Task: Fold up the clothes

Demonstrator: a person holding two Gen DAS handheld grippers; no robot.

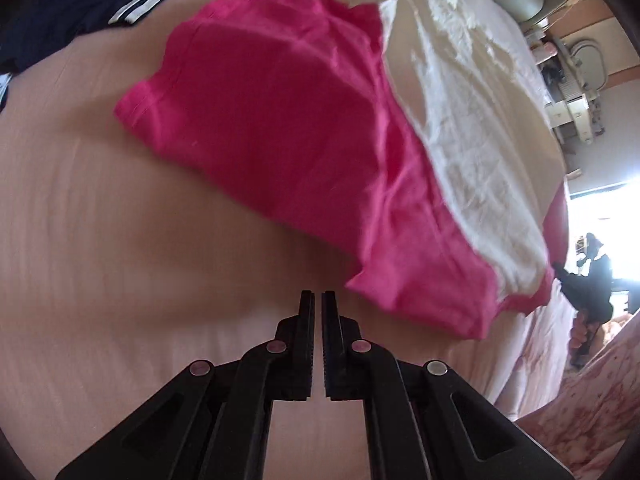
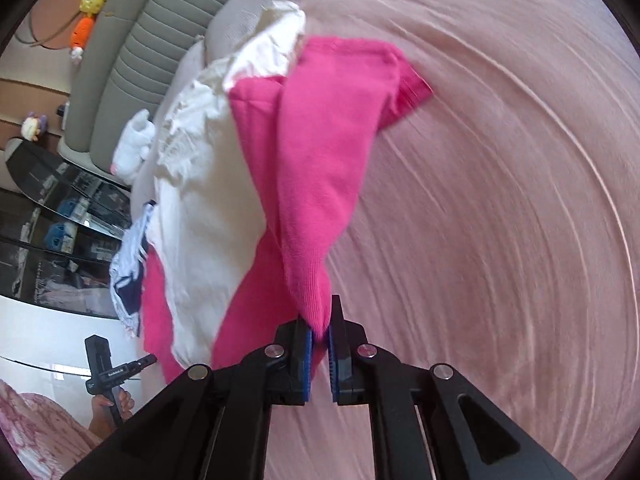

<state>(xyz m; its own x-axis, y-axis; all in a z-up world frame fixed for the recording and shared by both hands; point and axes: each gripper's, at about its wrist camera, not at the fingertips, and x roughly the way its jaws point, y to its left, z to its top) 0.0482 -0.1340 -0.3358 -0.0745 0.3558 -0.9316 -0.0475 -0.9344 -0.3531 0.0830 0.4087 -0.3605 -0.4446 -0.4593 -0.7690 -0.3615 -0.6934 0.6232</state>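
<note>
1. Two grippers, two different jobs. Nearest in the right wrist view, the right gripper (image 2: 320, 330) has its jaws pinching a bunched edge of the pink garment (image 2: 316, 184), presumably to lift and drag that edge over for a fold; the cloth rises taut from the pads and fans out ahead.
2. Nearest in the left wrist view, the left gripper (image 1: 317, 300) has its jaws nearly pressed together with only a thin slit between them, and nothing is held. It hangs over bare pink bedsheet (image 1: 100, 240), just short of the garment's near corner, likely waiting to take a second corner.
3. Farther out, the pink garment (image 1: 280, 120) lies partly flat on the bed, with a white garment (image 1: 472, 128) draped over its right side.
4. Only the left view shows the flat spread and a navy striped garment (image 1: 80, 8) at the far edge.
5. Only the right view shows the pinch itself, plus a grey headboard (image 2: 132, 60) beyond.
</note>
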